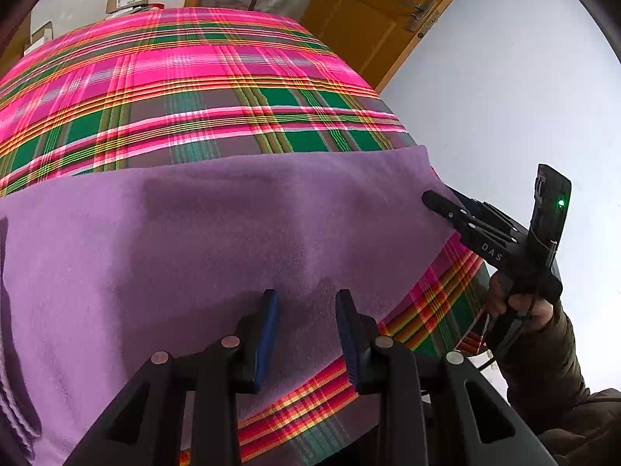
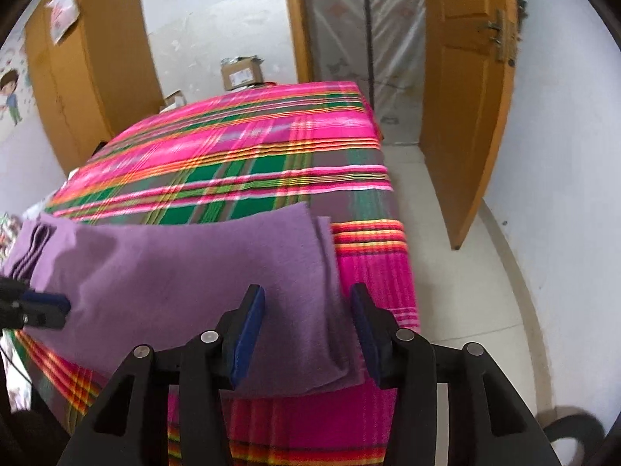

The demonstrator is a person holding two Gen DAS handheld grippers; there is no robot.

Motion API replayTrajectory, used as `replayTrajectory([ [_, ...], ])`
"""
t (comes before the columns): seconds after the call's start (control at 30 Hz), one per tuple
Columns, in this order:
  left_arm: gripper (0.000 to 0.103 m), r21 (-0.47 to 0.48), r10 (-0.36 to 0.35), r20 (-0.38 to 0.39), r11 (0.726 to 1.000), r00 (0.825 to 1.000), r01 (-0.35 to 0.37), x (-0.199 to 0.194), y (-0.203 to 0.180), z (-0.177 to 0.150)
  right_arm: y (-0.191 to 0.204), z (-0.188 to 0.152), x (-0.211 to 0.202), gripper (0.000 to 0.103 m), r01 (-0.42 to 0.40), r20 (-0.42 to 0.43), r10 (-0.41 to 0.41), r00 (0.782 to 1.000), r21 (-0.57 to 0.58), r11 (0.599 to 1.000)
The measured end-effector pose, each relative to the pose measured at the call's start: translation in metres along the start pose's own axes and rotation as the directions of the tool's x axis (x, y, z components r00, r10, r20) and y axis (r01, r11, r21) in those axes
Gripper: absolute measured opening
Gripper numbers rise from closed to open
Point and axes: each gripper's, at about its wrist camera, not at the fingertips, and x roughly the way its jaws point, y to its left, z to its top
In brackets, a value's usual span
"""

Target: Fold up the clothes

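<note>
A purple garment (image 1: 202, 240) lies folded on the near part of a table covered with a pink and green plaid cloth (image 1: 186, 89). My left gripper (image 1: 308, 303) is open just above the garment's near edge and holds nothing. My right gripper (image 2: 308, 303) is open over the garment's right end (image 2: 194, 272), empty. The right gripper also shows in the left wrist view (image 1: 438, 202), its tip at the garment's right edge. The left gripper's tip shows in the right wrist view (image 2: 46, 306) at the garment's left side.
The table's right edge drops to a pale tiled floor (image 2: 465, 272). An open wooden door (image 2: 465, 97) stands to the right. Cardboard boxes (image 2: 242, 72) sit beyond the table's far edge. A wooden cabinet (image 2: 77, 89) stands at the back left.
</note>
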Motion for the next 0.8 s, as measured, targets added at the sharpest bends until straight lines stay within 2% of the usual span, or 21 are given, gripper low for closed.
replayTrajectory([
  [0.07,0.031,0.002,0.002,0.0,1.0,1.0,-0.002,0.0,0.0,0.0,0.001,-0.001,-0.001,0.028,-0.03,0.003,0.03,1.0,0.005,1.0],
  [0.1,0.031,0.002,0.003,0.001,1.0,1.0,-0.003,0.0,0.0,0.0,0.001,-0.002,-0.001,0.016,-0.054,0.005,0.054,0.999,0.01,0.998],
  [0.13,0.031,0.004,0.004,0.001,1.0,1.0,-0.004,0.0,0.0,0.0,0.001,-0.002,-0.001,0.015,-0.062,0.006,0.062,0.998,0.013,0.998],
  [0.37,0.031,0.01,0.008,0.002,1.0,1.0,-0.008,0.001,0.0,0.0,-0.011,-0.003,-0.002,0.016,-0.106,0.01,0.105,0.994,0.074,0.992],
  [0.5,0.031,0.009,0.01,0.002,1.0,1.0,-0.01,0.001,-0.001,0.0,-0.013,-0.003,-0.002,0.012,-0.127,0.017,0.126,0.992,0.094,0.987],
  [0.63,0.031,0.007,0.005,-0.002,1.0,1.0,-0.005,0.0,-0.001,-0.001,-0.016,0.001,-0.007,0.01,-0.094,0.03,0.092,0.995,0.112,0.989],
  [0.8,0.031,0.011,0.003,-0.003,1.0,1.0,-0.003,-0.003,-0.003,-0.004,-0.021,0.004,-0.002,0.01,-0.113,0.009,0.113,0.994,0.142,0.983],
])
